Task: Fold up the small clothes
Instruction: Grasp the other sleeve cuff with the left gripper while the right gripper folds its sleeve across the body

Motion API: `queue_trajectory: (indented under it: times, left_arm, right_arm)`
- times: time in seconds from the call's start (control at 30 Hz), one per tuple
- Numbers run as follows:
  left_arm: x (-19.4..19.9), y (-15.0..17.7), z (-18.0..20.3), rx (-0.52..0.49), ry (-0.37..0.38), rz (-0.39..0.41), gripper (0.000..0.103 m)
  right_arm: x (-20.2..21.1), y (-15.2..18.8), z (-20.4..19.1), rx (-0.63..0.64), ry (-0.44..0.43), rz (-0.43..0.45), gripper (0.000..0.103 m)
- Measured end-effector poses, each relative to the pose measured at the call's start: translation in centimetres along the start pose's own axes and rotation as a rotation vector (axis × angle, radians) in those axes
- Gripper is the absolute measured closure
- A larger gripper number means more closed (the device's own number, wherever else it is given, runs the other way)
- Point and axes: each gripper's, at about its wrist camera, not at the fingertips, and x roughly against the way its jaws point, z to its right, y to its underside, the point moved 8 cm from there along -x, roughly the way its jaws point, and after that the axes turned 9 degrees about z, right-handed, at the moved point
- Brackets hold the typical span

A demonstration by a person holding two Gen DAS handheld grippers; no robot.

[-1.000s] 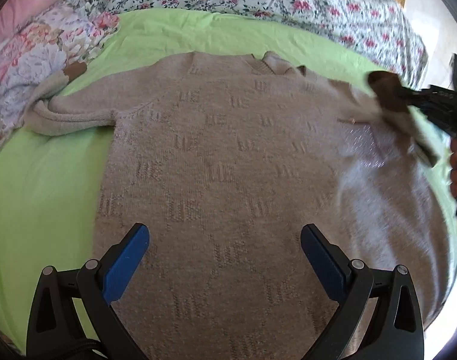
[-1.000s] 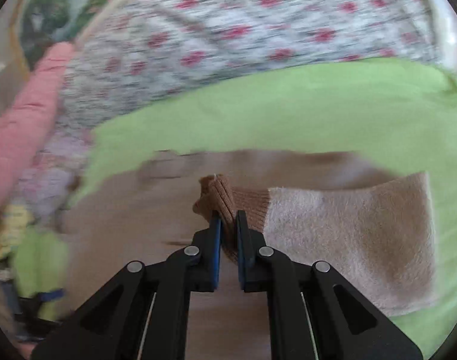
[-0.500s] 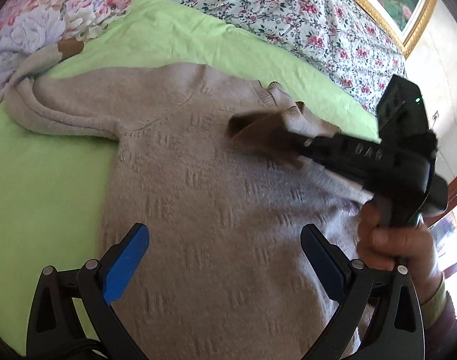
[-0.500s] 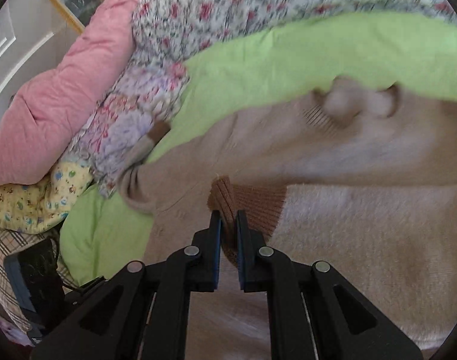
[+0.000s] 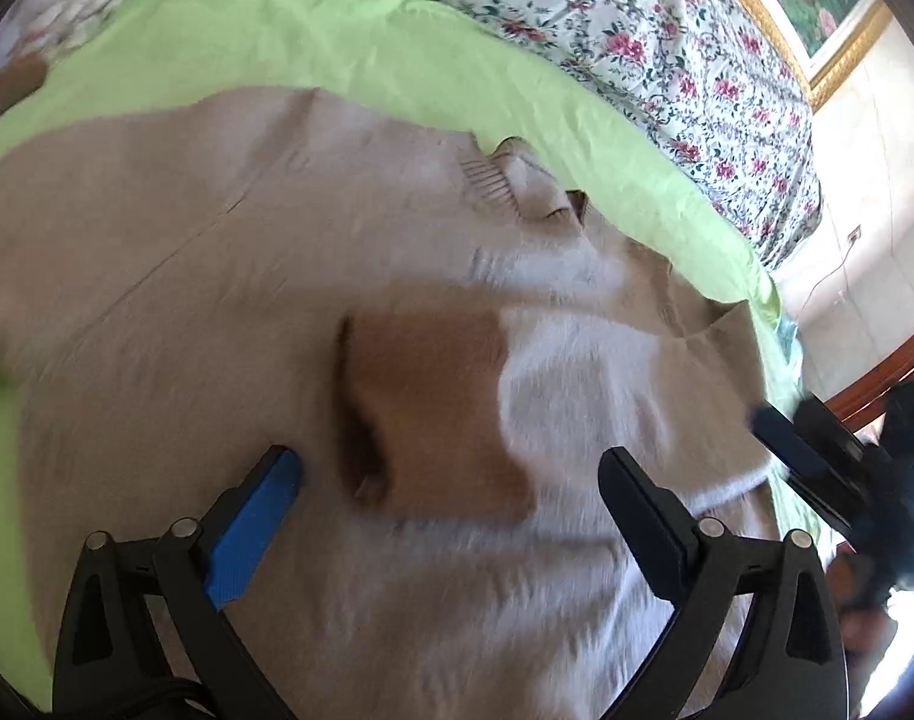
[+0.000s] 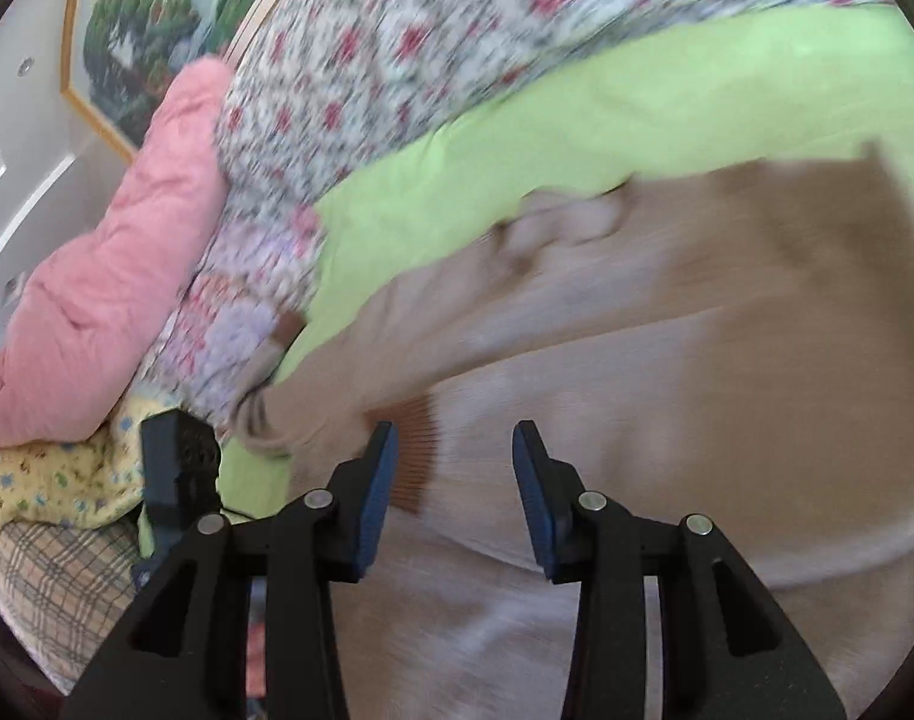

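A beige knit sweater (image 5: 175,276) lies flat on a green sheet (image 5: 367,60). Its right sleeve is folded across the body, and the sleeve's brown ribbed cuff (image 5: 433,414) rests on the chest. My left gripper (image 5: 451,480) is open and empty just above the cuff. My right gripper (image 6: 454,450) is open and empty over the folded sleeve; the cuff (image 6: 412,450) lies beside its left finger. The right gripper also shows at the right edge of the left wrist view (image 5: 817,456). The other sleeve (image 6: 289,414) runs out to the left.
A floral quilt (image 5: 667,60) covers the far side of the bed. A pink duvet (image 6: 97,300), floral cloth (image 6: 235,324) and yellow and plaid fabrics (image 6: 55,480) are piled at the left. A framed picture (image 6: 133,42) hangs on the wall.
My right gripper carried the cuff leftward across the sweater, opened, let it go and drew back to the right. My left gripper moved closer over the cuff.
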Motion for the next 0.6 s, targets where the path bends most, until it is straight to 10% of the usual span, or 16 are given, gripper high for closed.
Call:
queue_trajectory:
  times: [0.1, 0.2, 0.4, 0.6]
  left_arm:
    - [-1.5, -0.5, 1.4, -0.054, 0.003, -0.005, 0.063]
    - [-1.8, -0.6, 2.3, -0.101, -0.002, 0.012, 0.086]
    - [4.1, -3.4, -1.2, -0.106, -0.118, 0.218, 0.09]
    - [4.5, -3.0, -4.3, -0.083, -0.148, 0.198, 0.09]
  right_arm:
    - [3.0, -0.9, 1.9, -0.035, 0.047, 0.064, 0.062]
    - [5.1, -1.8, 3.5, -0.071, 0.08, 0.121, 0.062]
    - [7.7, -3.5, 6.8, -0.111, 0.163, 0.186, 0.062]
    - [6.8, -4.5, 10.6, -0.137, 0.249, 0.185, 0.062]
